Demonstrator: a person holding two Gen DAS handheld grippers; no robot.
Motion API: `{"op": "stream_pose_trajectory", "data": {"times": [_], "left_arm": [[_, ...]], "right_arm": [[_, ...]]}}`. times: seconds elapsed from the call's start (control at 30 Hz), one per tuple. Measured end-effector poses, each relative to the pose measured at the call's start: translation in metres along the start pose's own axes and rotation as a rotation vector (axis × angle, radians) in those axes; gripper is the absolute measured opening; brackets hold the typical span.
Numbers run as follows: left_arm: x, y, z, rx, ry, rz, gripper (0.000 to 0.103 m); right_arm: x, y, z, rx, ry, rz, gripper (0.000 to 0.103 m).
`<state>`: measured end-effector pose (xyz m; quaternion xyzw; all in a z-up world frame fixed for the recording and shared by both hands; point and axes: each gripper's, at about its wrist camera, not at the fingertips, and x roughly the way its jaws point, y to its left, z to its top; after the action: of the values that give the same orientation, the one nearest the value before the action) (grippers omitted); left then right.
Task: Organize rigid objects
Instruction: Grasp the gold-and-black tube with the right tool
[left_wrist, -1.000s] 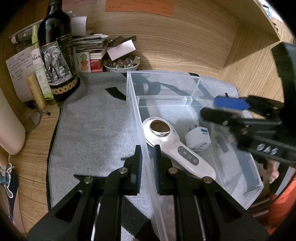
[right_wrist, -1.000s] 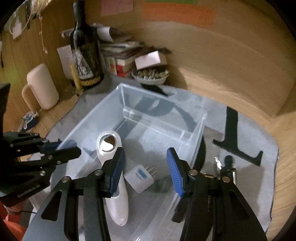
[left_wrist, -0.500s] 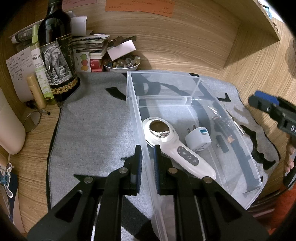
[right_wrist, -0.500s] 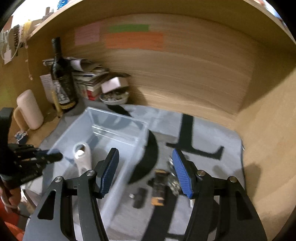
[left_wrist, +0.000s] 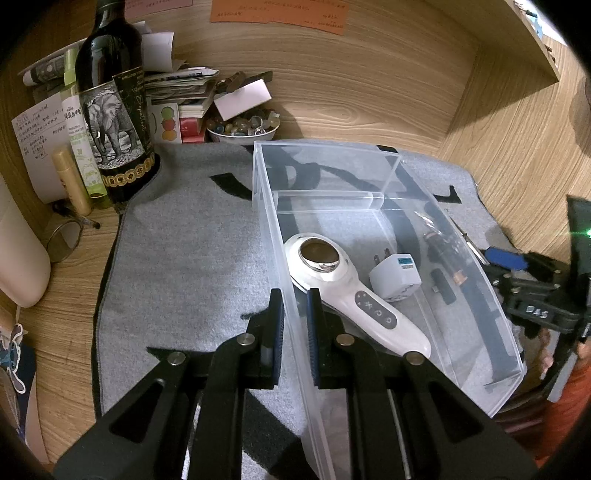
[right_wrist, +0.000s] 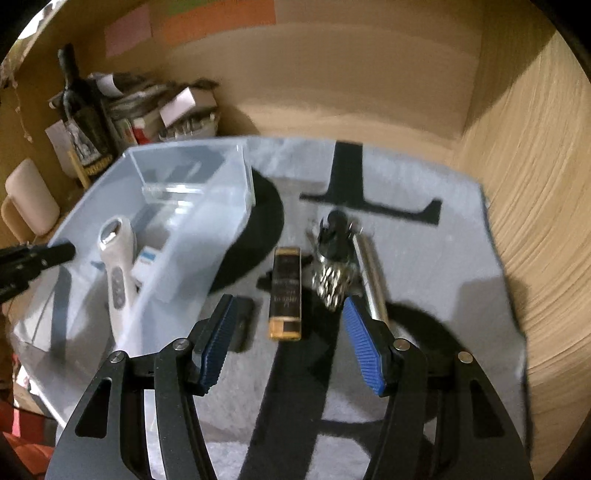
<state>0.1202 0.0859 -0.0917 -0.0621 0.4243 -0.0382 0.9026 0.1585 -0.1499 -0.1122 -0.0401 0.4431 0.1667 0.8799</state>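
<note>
My left gripper (left_wrist: 293, 295) is shut on the near left wall of the clear plastic bin (left_wrist: 275, 236). Inside the bin lie a white handheld device (left_wrist: 354, 299) and a white plug adapter (left_wrist: 395, 277). My right gripper (right_wrist: 290, 312) is open and empty, just above the grey mat to the right of the bin (right_wrist: 207, 206). Between and just beyond its fingers lie a black and gold battery (right_wrist: 285, 291), a small black block (right_wrist: 242, 325), a keychain bundle (right_wrist: 332, 258) and a silver tube (right_wrist: 371, 280). The right gripper shows at the right edge of the left wrist view (left_wrist: 517, 266).
A dark wine bottle (left_wrist: 114, 107), a green spray bottle (left_wrist: 79, 144), stacked books and papers (left_wrist: 184, 96), a bowl of stones (left_wrist: 242, 125) and a cream mug (left_wrist: 18, 258) crowd the back left. Wooden walls close the back and right. The grey mat (left_wrist: 184, 258) lies under everything.
My right gripper has moved out of the bin, to the right and down over the items on the mat. My left gripper has kept its hold on the bin wall.
</note>
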Motion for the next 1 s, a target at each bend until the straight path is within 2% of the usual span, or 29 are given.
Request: {"op": "stream_pose_trajectory", "data": {"times": [0.1, 0.2, 0.43, 0.57, 0.83, 1.0], "left_arm": [[0.000, 0.000, 0.000, 0.000, 0.000, 0.000, 0.012], [0.000, 0.000, 0.000, 0.000, 0.000, 0.000, 0.012], [0.000, 0.001, 0.000, 0.000, 0.002, -0.001, 0.012], [0.001, 0.002, 0.000, 0.001, 0.004, 0.000, 0.012], [0.001, 0.003, 0.000, 0.000, 0.003, -0.001, 0.012], [0.001, 0.003, 0.000, 0.001, 0.003, -0.002, 0.012]], "right_arm": [[0.012, -0.001, -0.003, 0.009, 0.036, 0.029, 0.039], [0.021, -0.001, -0.004, 0.012, 0.053, 0.037, 0.034], [0.039, -0.004, 0.004, 0.013, 0.070, 0.031, 0.032], [0.043, -0.002, 0.006, -0.006, 0.055, 0.008, 0.022], [0.030, -0.005, 0.009, 0.010, 0.016, 0.031, 0.022], [0.004, -0.001, 0.016, -0.001, -0.053, 0.033, 0.022]]}}
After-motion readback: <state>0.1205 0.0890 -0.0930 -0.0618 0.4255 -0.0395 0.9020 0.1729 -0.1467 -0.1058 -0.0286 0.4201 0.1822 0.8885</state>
